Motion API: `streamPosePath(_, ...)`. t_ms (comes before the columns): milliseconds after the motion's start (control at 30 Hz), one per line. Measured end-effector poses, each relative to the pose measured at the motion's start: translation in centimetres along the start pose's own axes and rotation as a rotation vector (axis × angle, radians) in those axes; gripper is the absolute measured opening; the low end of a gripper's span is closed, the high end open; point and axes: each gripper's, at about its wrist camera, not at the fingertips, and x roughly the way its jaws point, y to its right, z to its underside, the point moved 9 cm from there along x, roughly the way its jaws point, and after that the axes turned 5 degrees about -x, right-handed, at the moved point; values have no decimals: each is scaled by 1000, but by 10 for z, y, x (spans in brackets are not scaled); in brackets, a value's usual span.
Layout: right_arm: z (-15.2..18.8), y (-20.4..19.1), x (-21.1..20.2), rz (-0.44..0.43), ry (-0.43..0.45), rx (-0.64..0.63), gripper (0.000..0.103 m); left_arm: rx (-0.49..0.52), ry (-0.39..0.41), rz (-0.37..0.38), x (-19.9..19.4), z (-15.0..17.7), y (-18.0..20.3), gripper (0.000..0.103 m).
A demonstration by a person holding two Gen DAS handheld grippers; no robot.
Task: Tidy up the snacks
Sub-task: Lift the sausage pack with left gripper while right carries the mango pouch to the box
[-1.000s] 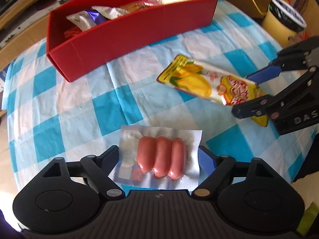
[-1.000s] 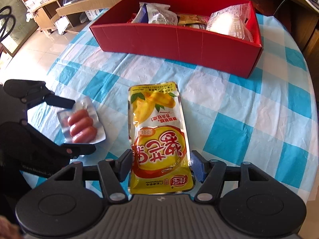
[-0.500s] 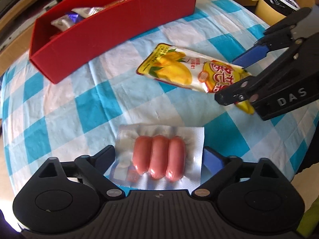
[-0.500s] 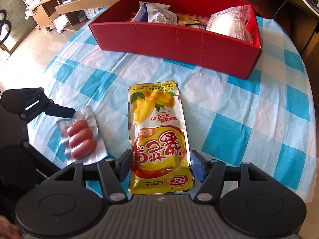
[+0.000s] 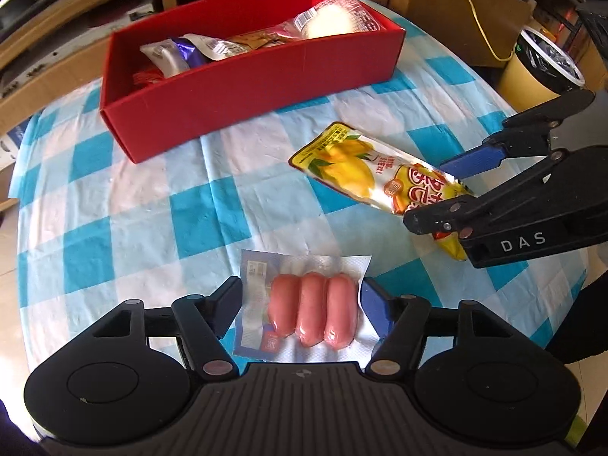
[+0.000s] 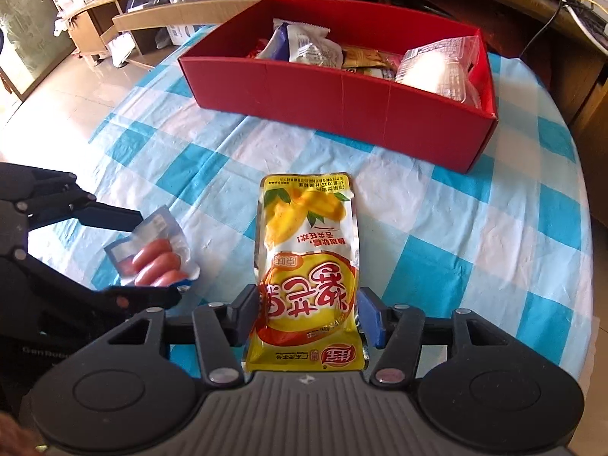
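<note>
My left hand-held gripper [image 5: 300, 304] is closing around the sausage pack [image 5: 304, 311], my right hand-held gripper [image 6: 306, 313] around the mango pouch [image 6: 307, 266]; both packs lie near the red box [image 6: 342, 114], the pouch's long axis pointing towards it.

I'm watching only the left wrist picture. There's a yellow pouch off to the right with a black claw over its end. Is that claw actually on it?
Observer: Yes. The right gripper has the yellow mango pouch between its fingers, jaws closing, pads at its edges.
Operator: What's hidden behind the box's front wall?
Observer: The right view looks into the red box: a brown wrapper lies between the packets.
Operator: And my sausages?
Observer: The sausage pack has its far corner lifted off the tablecloth.
</note>
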Motion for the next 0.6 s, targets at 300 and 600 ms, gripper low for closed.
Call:
streamPosePath(300, -14, 4, -18, -13, 62, 32, 67, -67, 75, 24, -17, -18, -6, 72)
streamPosePath(600, -15, 5, -29, -30, 84, 55, 67, -116, 111, 29, -23, -31, -14, 72)
